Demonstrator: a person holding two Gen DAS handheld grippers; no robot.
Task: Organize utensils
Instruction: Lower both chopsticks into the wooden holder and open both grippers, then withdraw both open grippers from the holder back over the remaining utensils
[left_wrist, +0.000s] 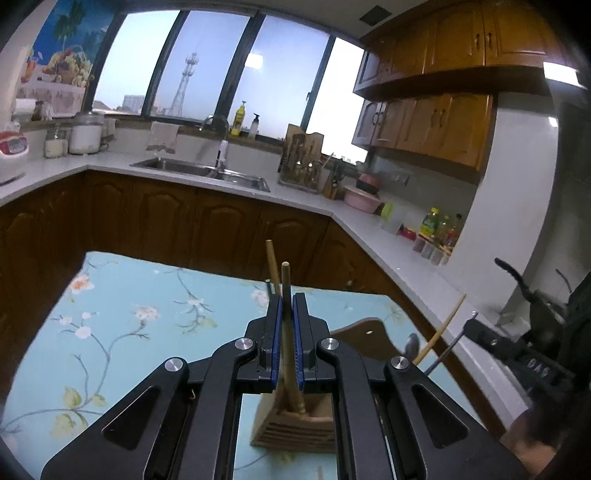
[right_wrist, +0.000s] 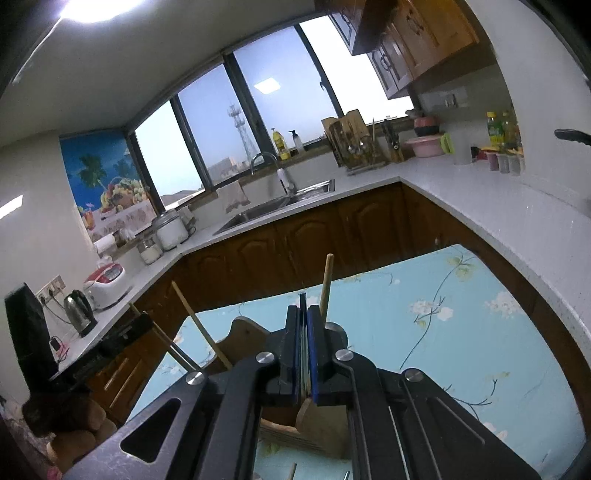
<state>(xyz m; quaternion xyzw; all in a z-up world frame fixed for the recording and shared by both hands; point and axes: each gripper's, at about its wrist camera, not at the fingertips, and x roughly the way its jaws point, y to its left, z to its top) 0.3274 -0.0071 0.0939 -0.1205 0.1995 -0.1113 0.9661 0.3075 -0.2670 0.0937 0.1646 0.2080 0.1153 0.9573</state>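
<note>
Two black tools with blue rubber pads show here, one in each hand. The left tool (left_wrist: 287, 306) squeezes a thin, round wooden stick (left_wrist: 286, 295) between its pads. The stick stands almost straight up, and its low end sits in a wooden holder (left_wrist: 295, 424) right under the tool. The holder is pale brown, with grooves cut across its side. A second wooden stick (left_wrist: 272, 267) pokes up just behind the left tool's tips and leans a little to the left.

The right tool (right_wrist: 303, 314) is pressed shut on something thin and flat (right_wrist: 303, 301); only its dark edge shows between the pads, so I cannot tell what it is. Under this tool sits the same wooden holder (right_wrist: 280, 430), and a flat, rounded piece of wood (right_wrist: 306, 417) rests in it. Just behind the tool's right pad, a round wooden stick (right_wrist: 326, 284) stands up tall.

To the left of the right tool, one more pale stick (right_wrist: 201, 328) leans sideways next to a thin metal rod (right_wrist: 177, 354). A curvy brown wooden board (right_wrist: 243, 334) lies just behind the holder.

Everything sits on a soft blue cloth (left_wrist: 129, 314) with white flowers and green leaves. Far ahead of both tools runs a smooth white counter (left_wrist: 303, 199) with a shiny metal sink (left_wrist: 207, 171) in it.
</note>
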